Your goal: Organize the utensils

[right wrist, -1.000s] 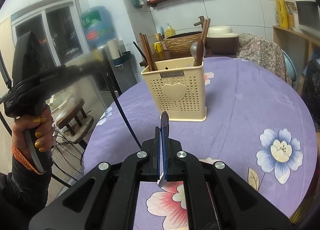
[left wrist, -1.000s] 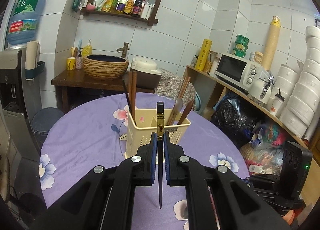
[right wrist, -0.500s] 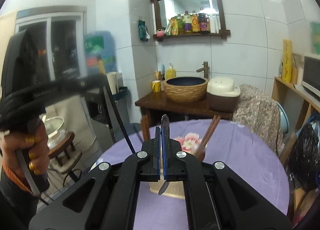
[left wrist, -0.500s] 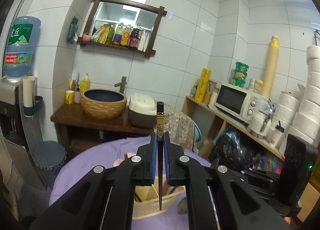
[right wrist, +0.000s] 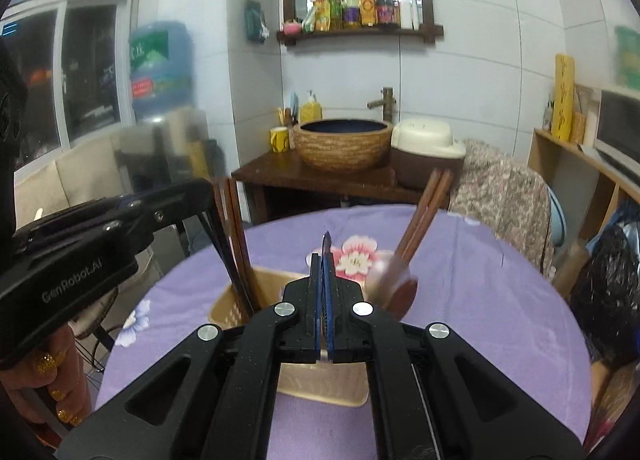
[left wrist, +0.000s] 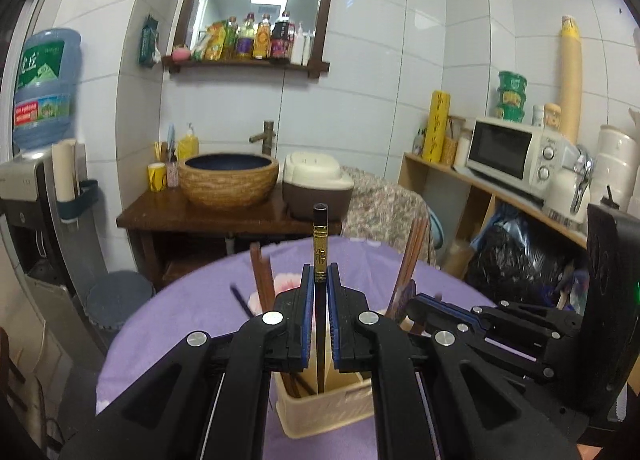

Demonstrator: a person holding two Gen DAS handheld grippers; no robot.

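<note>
Between the left claw's pads, a chopstick stands upright.

"GenRobot.AI" — white lettering on the left gripper body, water-jug label unreadable

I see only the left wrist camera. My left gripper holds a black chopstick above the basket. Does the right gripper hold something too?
Observer: Yes. While the left gripper has the black chopstick, the right wrist view shows the right gripper shut on a thin flat utensil, seen edge-on. I cannot tell its kind.
Operator: Is it near the basket?
Observer: In that view the cream basket sits just below its fingers, and a blurred brown spoon leans at the basket's right side.
</note>
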